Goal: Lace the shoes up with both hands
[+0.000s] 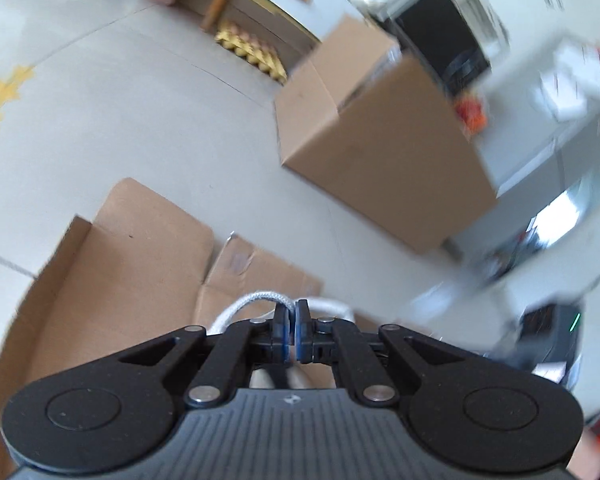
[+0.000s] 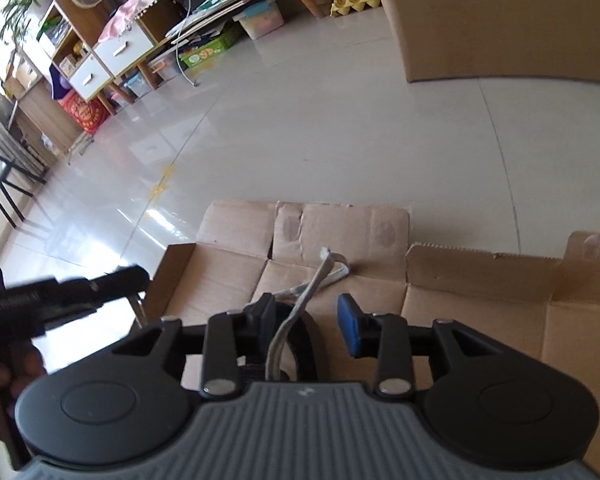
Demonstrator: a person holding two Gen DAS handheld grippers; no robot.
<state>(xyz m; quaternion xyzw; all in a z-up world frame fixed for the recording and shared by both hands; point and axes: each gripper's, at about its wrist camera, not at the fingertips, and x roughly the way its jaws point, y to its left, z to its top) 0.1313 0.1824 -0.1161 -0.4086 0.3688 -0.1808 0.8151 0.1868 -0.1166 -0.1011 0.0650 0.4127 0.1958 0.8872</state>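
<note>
A glossy pale tiled floor (image 2: 300, 120) fills most of both views. Flattened brown cardboard (image 2: 340, 236) lies directly on it in the lower middle of the right wrist view, flaps spread toward the frame's right edge. A white lace (image 2: 332, 270) end rests on that cardboard. A closed cardboard box (image 1: 380, 140) stands on the tiles at centre right of the left wrist view. Yellow egg trays (image 1: 252, 50) sit on the floor at upper centre, beside it.
</note>
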